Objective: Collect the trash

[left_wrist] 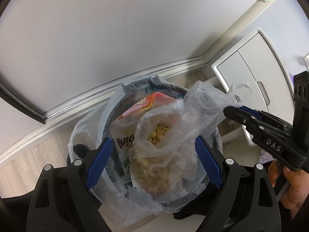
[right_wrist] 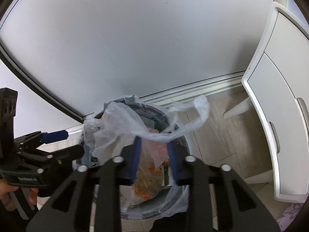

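Right fingers narrowed onto a twisted strip of the clear bag, which passes between the blue tips; in the left view they pinch the bag's edge. Left fingers wide apart, straddling the bag mouth, gripping nothing. Bag full of trash sits in a grey bin on the floor by the wall, white cabinet to the right.
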A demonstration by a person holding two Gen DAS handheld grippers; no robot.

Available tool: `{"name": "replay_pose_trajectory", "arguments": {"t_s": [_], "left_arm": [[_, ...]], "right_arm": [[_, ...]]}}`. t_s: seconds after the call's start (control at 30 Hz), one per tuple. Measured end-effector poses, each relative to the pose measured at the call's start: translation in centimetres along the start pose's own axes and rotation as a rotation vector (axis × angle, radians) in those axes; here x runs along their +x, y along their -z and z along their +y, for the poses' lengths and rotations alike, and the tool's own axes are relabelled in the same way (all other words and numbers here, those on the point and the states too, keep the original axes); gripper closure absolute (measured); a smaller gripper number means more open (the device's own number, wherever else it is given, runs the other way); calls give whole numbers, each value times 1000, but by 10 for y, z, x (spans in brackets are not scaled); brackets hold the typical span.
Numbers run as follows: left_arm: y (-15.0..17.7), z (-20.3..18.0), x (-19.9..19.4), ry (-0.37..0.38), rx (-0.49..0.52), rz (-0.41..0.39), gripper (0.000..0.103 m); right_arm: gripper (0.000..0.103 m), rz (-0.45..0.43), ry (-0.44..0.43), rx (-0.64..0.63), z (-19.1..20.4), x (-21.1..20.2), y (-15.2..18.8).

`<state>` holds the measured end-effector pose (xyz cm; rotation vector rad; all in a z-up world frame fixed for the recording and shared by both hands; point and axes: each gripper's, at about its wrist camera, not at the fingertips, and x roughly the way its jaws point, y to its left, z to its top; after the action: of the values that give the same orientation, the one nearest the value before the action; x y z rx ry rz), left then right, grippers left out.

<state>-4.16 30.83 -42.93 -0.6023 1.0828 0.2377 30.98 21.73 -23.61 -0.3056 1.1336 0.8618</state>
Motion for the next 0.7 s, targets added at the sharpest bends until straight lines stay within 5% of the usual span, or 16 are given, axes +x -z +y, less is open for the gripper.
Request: {"name": "replay_pose_trajectory", "arguments": {"t_s": [0.17,0.5,0.7], "left_arm": [[1,0,0,-6,4,1,19],[1,20,-4,-54,-76,-3,19],[7,16,5,-81,-31,42,19]], "right_arm": [[95,1,-32,-13,9,-1,0],[97,120,-68,-88,45,16,22],[98,193,-82,-148,67,37,33]]}}
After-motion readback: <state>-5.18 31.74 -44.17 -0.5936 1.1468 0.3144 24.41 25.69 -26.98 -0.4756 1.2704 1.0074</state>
